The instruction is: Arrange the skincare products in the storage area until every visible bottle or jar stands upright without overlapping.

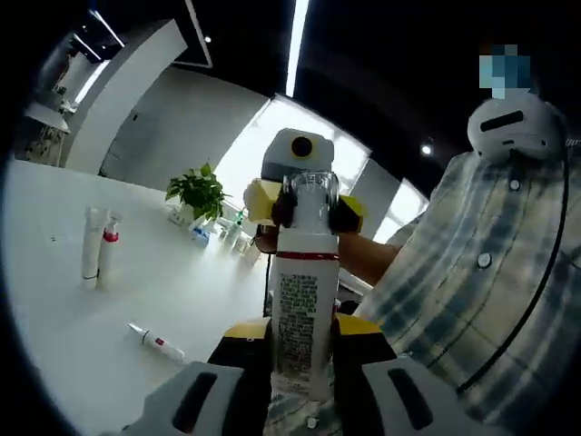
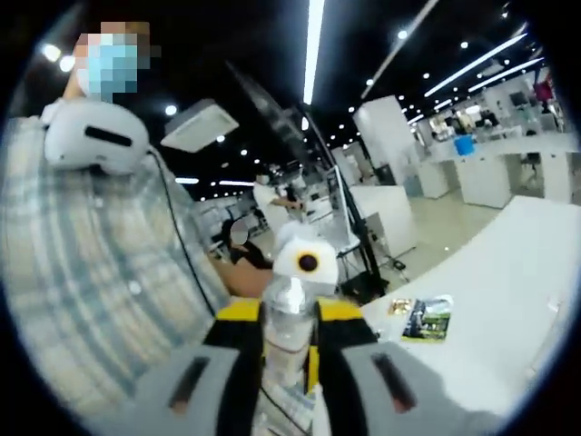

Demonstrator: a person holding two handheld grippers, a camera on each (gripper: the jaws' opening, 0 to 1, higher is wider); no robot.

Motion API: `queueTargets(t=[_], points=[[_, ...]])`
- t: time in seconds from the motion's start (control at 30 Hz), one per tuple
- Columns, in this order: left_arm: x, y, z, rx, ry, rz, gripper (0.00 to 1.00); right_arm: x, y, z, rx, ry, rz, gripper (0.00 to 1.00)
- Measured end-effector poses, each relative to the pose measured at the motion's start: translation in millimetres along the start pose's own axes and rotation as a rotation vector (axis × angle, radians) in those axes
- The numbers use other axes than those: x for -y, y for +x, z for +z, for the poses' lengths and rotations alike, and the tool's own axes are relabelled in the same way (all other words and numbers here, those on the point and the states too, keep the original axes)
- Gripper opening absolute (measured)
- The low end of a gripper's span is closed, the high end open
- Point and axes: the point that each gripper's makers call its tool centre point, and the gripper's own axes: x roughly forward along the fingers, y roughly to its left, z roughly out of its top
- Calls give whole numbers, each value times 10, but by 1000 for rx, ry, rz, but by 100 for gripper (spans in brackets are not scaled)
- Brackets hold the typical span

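While both grippers [image 1: 303, 359] [image 2: 289, 350] pinch the bottle [image 1: 302, 300], two upright tubes [image 1: 98, 247] and a plant [image 1: 198, 191] beyond.

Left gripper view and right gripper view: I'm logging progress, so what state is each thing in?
Bottle: off the table, gripped at both ends.
Left gripper: shut on the bottle.
Right gripper: shut on the bottle.
Two tubes: upright, side by side.
Small tube: lying flat.
Table: white.

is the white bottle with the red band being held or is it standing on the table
Held. The white bottle is off the table: the left gripper clamps its lower body, the right gripper its clear cap.
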Motion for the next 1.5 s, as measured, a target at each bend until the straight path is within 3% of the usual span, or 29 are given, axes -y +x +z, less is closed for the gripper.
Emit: queueTargets(t=[0.07, 0.13, 0.23, 0.27, 0.3, 0.37, 0.43, 0.57, 0.7, 0.83, 0.97, 1.1, 1.2, 1.33, 1.5], points=[[-52, -25, 48, 26, -17, 30, 24, 138, -16, 56, 36, -9, -68, 20], [-196, -71, 132, 63, 19, 120, 23, 245, -18, 94, 59, -40, -125, 21], [-265, -77, 215, 104, 27, 162, 23, 292, 9, 85, 65, -19, -148, 23], [-330, -89, 272, 129, 48, 200, 23, 328, 21, 70, 65, -1, -167, 24], [-323, -84, 272, 128, 43, 194, 23, 392, 20, 65, 71, -6, -205, 26], [-426, -101, 356, 160, 71, 256, 23, 439, 16, 59, 75, -5, -238, 31], [-504, -96, 399, 168, 61, 297, 23, 516, -3, 37, 81, 15, -308, 31], [-577, -52, 449, 181, 80, 339, 23, 532, -22, -14, 77, 36, -368, 31], [-666, 21, 432, 155, 98, 378, 23, 686, -161, -63, 80, 74, -508, 31], [-740, 142, 428, 142, 108, 402, 23, 782, -320, -84, 109, 128, -598, 28], [-803, 277, 408, 118, 111, 414, 23, 838, -414, -146, 111, 172, -626, 24], [-937, 438, 353, 48, 178, 450, 23, 916, -568, -226, 94, 214, -671, 22], [-986, 528, 367, 26, 175, 462, 23, 975, -687, -246, 95, 234, -675, 21], [-1068, 587, 398, 23, 201, 495, 24, 1020, -754, -223, 75, 189, -664, 20], [-1171, 626, 402, 4, 173, 549, 25, 1094, -835, -241, 66, 163, -656, 20]])
